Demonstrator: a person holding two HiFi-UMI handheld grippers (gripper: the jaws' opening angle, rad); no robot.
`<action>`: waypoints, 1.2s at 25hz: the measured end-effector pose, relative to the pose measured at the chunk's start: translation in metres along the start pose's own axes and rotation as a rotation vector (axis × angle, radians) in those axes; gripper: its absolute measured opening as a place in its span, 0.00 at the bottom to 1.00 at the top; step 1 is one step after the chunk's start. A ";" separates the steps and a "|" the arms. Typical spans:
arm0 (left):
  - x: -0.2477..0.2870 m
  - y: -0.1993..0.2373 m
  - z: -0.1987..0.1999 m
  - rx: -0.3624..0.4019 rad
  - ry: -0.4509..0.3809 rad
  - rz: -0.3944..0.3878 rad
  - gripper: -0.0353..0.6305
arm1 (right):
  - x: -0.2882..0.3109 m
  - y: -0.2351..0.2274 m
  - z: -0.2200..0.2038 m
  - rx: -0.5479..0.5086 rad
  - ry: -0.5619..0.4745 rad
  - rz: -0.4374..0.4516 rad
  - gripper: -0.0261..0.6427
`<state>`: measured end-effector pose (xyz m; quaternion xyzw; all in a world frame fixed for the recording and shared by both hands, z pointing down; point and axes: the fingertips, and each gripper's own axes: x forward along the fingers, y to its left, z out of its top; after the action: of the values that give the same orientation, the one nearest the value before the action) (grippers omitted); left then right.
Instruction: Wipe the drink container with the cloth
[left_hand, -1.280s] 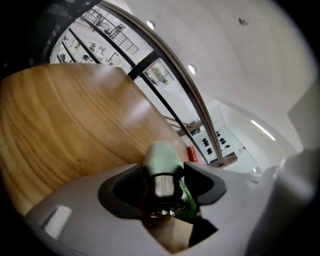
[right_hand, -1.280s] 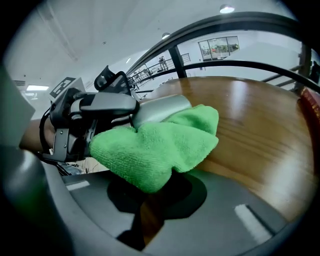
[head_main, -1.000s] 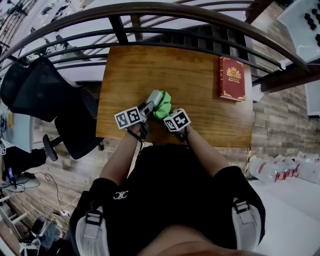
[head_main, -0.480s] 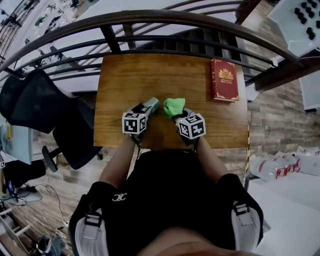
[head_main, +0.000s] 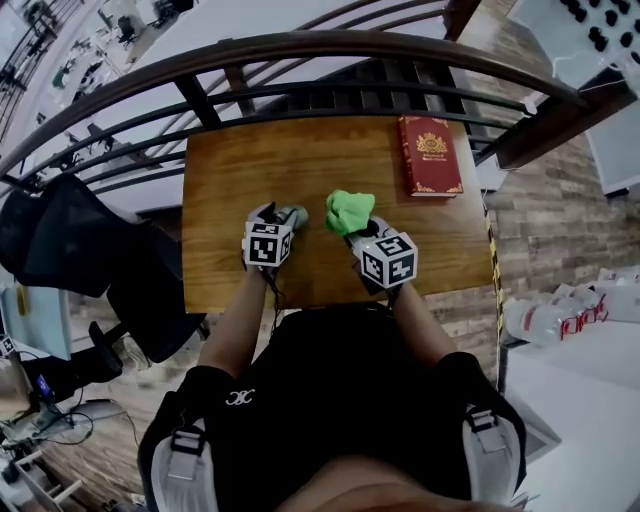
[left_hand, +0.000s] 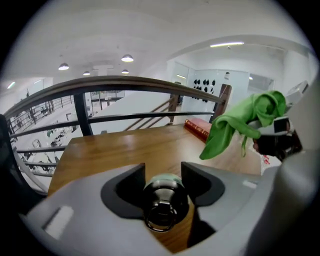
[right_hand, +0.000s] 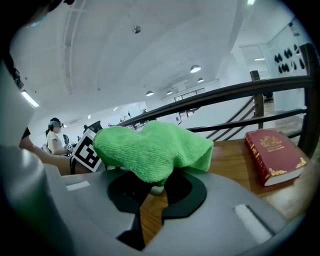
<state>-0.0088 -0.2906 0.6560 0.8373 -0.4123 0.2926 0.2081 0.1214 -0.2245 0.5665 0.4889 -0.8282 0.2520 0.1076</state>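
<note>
My left gripper (left_hand: 163, 176) is shut on the drink container (left_hand: 161, 206), a pale green bottle with a dark cap and ring, seen cap-first between the jaws. In the head view the container (head_main: 294, 214) pokes out beyond the left gripper (head_main: 282, 220) over the wooden table (head_main: 300, 160). My right gripper (right_hand: 156, 186) is shut on the green cloth (right_hand: 152, 149), which bunches above its jaws. The cloth (head_main: 350, 211) hangs a short gap to the right of the container, not touching it. The left gripper view shows the cloth (left_hand: 245, 124) hanging at the right.
A red book (head_main: 428, 156) lies at the table's far right corner. A dark curved railing (head_main: 300, 55) runs behind the table's far edge. A black office chair (head_main: 70, 235) stands to the left of the table. A person (right_hand: 52, 134) sits far off.
The cloth was against the container a second ago. The two grippers have drawn apart, the right one carrying the cloth to the right. The left gripper has pulled the container back a little.
</note>
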 end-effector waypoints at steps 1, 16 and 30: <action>0.003 -0.002 0.004 0.026 0.001 0.003 0.47 | -0.002 -0.002 0.002 0.003 -0.008 -0.006 0.11; 0.023 -0.003 0.047 0.098 -0.147 0.027 0.47 | -0.013 -0.010 0.044 -0.023 -0.111 -0.050 0.11; -0.142 0.006 0.173 0.045 -0.595 0.190 0.13 | -0.034 0.030 0.158 -0.154 -0.433 -0.177 0.11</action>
<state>-0.0276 -0.3155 0.4341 0.8484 -0.5249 0.0619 0.0312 0.1233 -0.2696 0.4089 0.5924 -0.8027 0.0672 -0.0138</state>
